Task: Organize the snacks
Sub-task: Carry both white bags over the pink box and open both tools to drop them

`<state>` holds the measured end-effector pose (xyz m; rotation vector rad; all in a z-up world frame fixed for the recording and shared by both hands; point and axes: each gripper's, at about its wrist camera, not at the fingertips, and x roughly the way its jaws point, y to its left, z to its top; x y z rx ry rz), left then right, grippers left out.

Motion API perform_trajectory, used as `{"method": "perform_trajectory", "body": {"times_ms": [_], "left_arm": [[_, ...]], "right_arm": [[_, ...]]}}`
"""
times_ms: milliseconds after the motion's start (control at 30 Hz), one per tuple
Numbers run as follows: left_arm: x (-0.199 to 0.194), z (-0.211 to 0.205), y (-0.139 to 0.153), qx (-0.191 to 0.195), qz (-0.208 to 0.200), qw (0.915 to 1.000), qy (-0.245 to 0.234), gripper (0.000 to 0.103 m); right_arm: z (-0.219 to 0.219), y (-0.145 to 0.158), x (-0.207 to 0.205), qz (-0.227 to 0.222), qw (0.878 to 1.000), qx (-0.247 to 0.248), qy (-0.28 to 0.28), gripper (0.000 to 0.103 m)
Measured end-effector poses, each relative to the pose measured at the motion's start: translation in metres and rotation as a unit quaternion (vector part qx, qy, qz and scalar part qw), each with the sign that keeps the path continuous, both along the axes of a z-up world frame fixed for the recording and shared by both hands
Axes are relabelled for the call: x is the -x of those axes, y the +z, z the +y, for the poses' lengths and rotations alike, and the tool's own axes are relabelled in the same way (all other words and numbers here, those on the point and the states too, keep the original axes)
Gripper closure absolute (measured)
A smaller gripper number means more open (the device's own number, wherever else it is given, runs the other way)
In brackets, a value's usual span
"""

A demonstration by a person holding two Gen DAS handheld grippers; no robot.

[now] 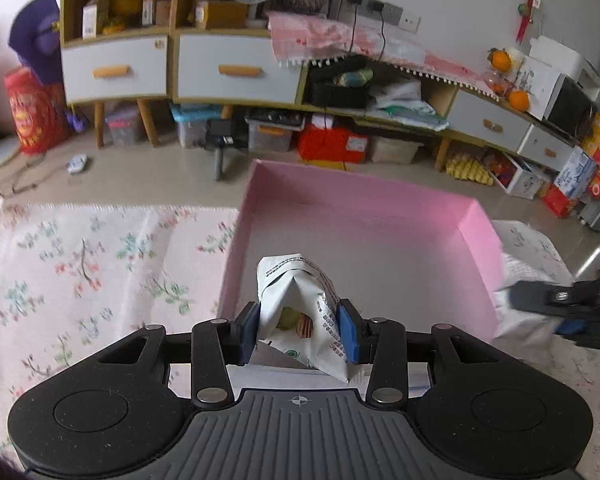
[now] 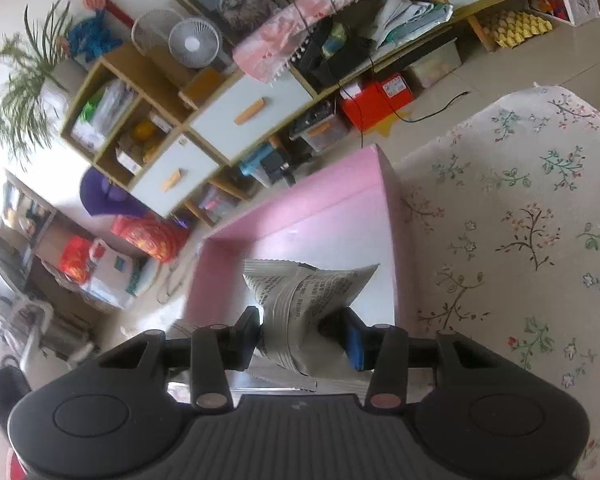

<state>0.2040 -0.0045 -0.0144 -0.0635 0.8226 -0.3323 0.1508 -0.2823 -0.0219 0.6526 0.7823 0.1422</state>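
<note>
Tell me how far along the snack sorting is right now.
Nothing looks stowed yet: the shallow pink cardboard box shows only bare floor. In hand: the left gripper pinches a white printed snack packet, the right gripper a crumpled grey-white packet, both over the box. Left: releasing them inside.

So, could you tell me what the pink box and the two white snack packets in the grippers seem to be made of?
The pink box looks like matte cardboard: thin, straight walls with crisp folded corners and no gloss. The snack packet in the left gripper, white and printed, looks like thin plastic or foil-lined film, judging by its sharp creases. The packet in the right gripper looks the same, with a serrated sealed edge.
</note>
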Motion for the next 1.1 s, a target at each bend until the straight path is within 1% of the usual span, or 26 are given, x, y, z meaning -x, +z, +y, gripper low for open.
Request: {"method": "perform_trajectory", "body": {"times_ms": [133,300,400,500,633,833,967,1033,1067,1100], "left_arm": [[0.005,0.001,0.001,0.003,0.025,0.9997,-0.007,0.064],[0.012,0.001,0.000,-0.001,0.054,0.9985,-0.007,0.065],[0.015,0.003,0.000,-0.012,0.049,0.9987,0.005,0.065],[0.015,0.010,-0.002,0.001,0.044,0.9988,0.020,0.065],[0.016,0.016,-0.007,0.017,0.031,0.9989,0.029,0.064],[0.021,0.016,-0.011,0.023,0.010,0.9991,0.033,0.064],[0.024,0.015,-0.010,0.028,0.001,0.9990,0.035,0.060],[0.029,0.015,-0.009,0.027,0.000,0.9989,0.037,0.050],[0.031,0.015,-0.008,0.028,0.002,0.9988,0.039,0.043],[0.035,0.015,-0.005,0.030,0.002,0.9990,0.035,0.040]], "right_arm": [[0.006,0.003,-0.002,-0.002,0.999,0.027,0.020,0.075],[0.014,0.005,-0.006,0.045,0.997,0.054,0.043,0.075],[0.015,0.006,-0.005,0.059,0.996,0.056,0.048,0.075],[0.014,0.007,-0.003,0.051,0.996,0.054,0.046,0.075],[0.012,0.004,-0.005,0.027,0.998,0.048,0.042,0.074],[0.010,0.002,-0.006,0.006,0.998,0.052,0.040,0.074],[0.013,0.008,-0.005,-0.013,0.997,0.063,0.047,0.073],[0.018,0.016,-0.003,-0.030,0.994,0.091,0.051,0.064],[0.020,0.020,0.001,-0.038,0.992,0.107,0.051,0.055],[0.021,0.023,0.003,-0.044,0.991,0.114,0.050,0.048]]}}
